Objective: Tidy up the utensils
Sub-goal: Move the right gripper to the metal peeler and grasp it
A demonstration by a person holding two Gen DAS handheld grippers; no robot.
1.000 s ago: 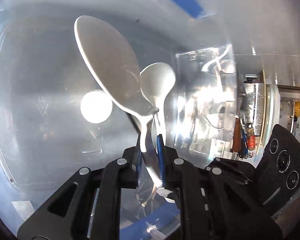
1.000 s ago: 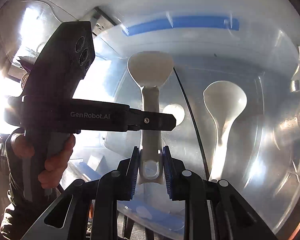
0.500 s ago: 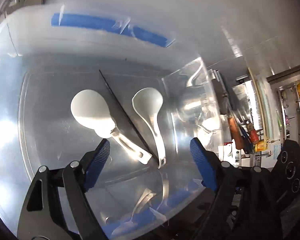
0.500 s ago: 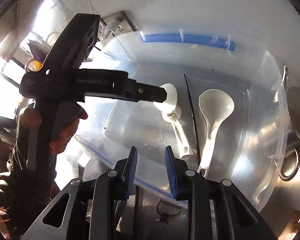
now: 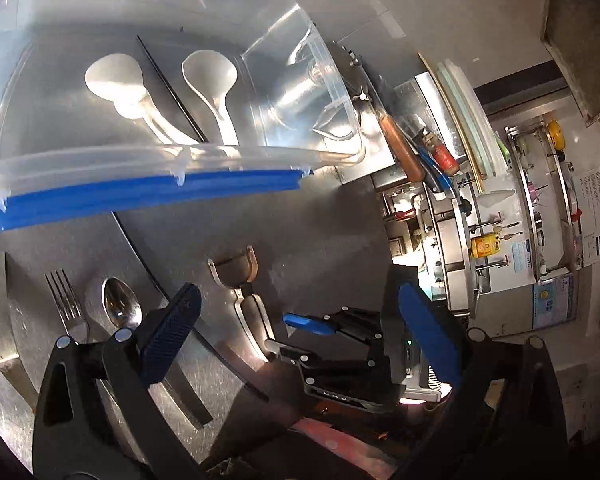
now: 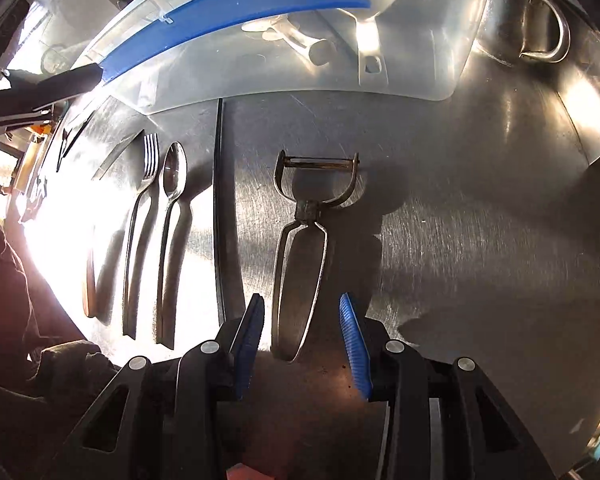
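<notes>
A clear plastic bin with blue rim strips holds a white rice paddle and a white ladle, split by a thin black divider. On the steel counter lie a metal peeler, a fork and a spoon. My right gripper is open, low over the counter, its blue pads either side of the peeler's handle. My left gripper is wide open and empty, held above the counter in front of the bin. The peeler and the right gripper also show in the left wrist view.
A wooden-handled utensil lies left of the fork. A black seam runs across the counter. A steel pot with a loop handle stands right of the bin. A rack with knives and bottles stands at the far right.
Both grippers have pulled back out of the bin, leaving the paddle and ladle inside. The right gripper has dropped to the counter around the peeler's handle. The left has stayed wide open.
</notes>
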